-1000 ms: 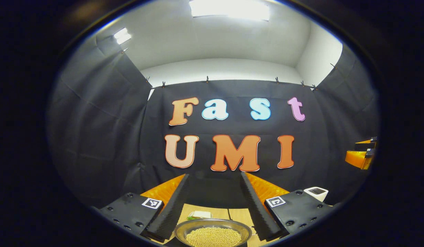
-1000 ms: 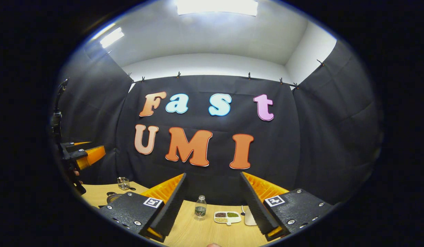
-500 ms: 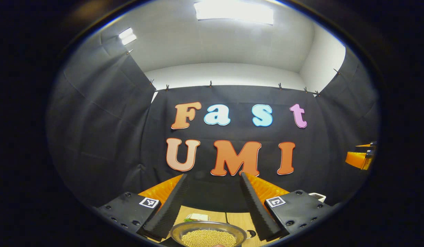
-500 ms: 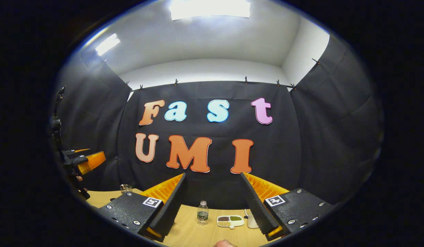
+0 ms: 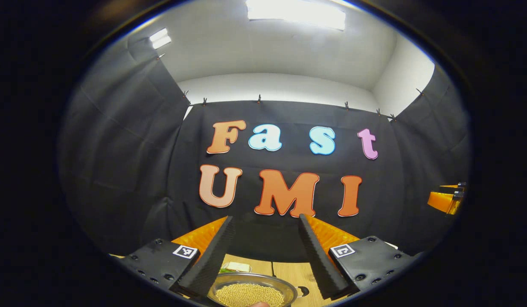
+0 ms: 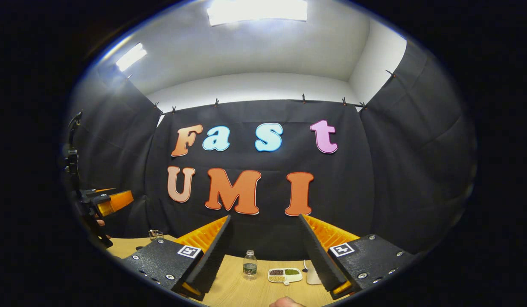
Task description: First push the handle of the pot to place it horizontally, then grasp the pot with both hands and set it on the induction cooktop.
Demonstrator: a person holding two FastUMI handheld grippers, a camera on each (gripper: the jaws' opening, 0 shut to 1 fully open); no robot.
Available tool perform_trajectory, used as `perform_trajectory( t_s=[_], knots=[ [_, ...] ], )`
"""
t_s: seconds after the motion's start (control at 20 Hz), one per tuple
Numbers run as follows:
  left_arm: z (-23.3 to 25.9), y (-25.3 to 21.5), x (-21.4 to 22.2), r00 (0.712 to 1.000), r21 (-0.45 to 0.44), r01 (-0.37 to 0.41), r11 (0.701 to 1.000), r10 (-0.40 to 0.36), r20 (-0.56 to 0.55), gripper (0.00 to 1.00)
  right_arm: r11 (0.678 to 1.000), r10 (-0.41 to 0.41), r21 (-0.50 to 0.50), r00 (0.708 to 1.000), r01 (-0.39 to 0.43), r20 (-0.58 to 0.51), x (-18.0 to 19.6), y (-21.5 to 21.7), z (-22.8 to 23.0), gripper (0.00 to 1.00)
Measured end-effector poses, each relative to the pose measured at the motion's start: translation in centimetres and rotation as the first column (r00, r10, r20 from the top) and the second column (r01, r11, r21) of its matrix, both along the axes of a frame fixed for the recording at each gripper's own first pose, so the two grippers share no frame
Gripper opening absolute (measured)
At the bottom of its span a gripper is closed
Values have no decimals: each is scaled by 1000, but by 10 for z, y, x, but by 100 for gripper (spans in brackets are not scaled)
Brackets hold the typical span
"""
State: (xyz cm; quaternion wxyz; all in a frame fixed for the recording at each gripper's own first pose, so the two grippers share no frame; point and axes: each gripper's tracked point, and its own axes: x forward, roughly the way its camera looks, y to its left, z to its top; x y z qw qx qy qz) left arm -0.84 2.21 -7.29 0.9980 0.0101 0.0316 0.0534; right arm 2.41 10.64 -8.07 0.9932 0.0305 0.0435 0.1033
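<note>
A shallow metal pot (image 5: 251, 293) full of pale yellow beans sits on the wooden table (image 5: 289, 273), low in the left gripper view. A small dark handle loop (image 5: 304, 291) shows at its right rim. My left gripper (image 5: 265, 219) is held above and in front of the pot, open and holding nothing. My right gripper (image 6: 264, 217) is also open and holds nothing, raised over the table. Each gripper shows far off in the other's view, the right gripper (image 5: 444, 201) at the right edge and the left gripper (image 6: 114, 201) at the left.
Behind the pot lies a small white and green item (image 5: 235, 267). In the right gripper view the table (image 6: 242, 292) carries a small water bottle (image 6: 249, 264), a divided dish of beans (image 6: 284, 275), a white object (image 6: 312, 278) and a glass jar (image 6: 155, 234). A fingertip (image 6: 284, 302) pokes in below.
The pot has slid lower and a little left in the left gripper view as that gripper tilted up. The right gripper view has shifted slightly; both grippers stay open.
</note>
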Motion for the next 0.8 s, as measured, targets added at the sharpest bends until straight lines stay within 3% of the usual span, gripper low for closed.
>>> perform_trajectory(
  t_s=[0.3,0.8],
  knots=[
    [-7,-1,7,1000,-2,-16,1000,16,-27,97,1000,5,-5,1000,-5,-8,4,-4,-4,94],
    [2,-18,7,1000,2,19,1000,-19,-6,97,1000,-10,-3,1000,10,4,3,-13,1,94]
  ],
)
